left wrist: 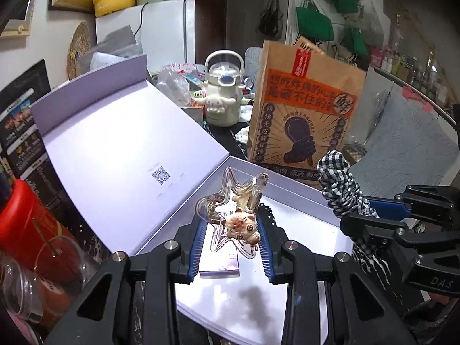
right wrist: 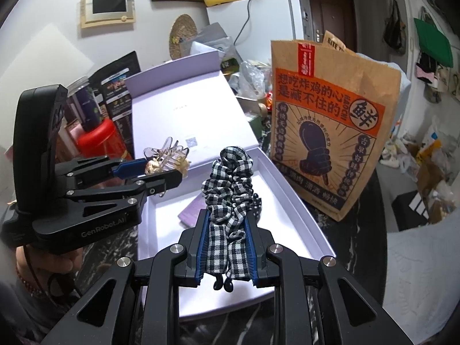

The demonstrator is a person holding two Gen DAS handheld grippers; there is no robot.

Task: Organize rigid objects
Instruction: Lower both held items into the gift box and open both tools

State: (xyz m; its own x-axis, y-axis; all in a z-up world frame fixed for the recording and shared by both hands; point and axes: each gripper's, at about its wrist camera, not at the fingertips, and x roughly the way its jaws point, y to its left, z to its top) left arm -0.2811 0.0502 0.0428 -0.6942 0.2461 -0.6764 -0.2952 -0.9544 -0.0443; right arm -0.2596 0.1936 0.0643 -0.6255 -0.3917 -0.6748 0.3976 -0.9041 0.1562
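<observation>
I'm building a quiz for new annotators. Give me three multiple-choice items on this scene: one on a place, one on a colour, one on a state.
1. Where does the brown paper bag stand?
A. inside the box
B. behind the open box
C. on the fridge

2. What pattern has the scrunchie?
A. black-and-white check
B. plain red
C. green stripes

3. How is the left gripper?
A. open and empty
B. shut on the clear star-shaped hair clip
C. out of view

Answers: 1 B, the bag rises past the box's far rim. 2 A, the check shows clearly in the right gripper. 3 B, the blue-padded jaws flank and press the clip above the box.
</observation>
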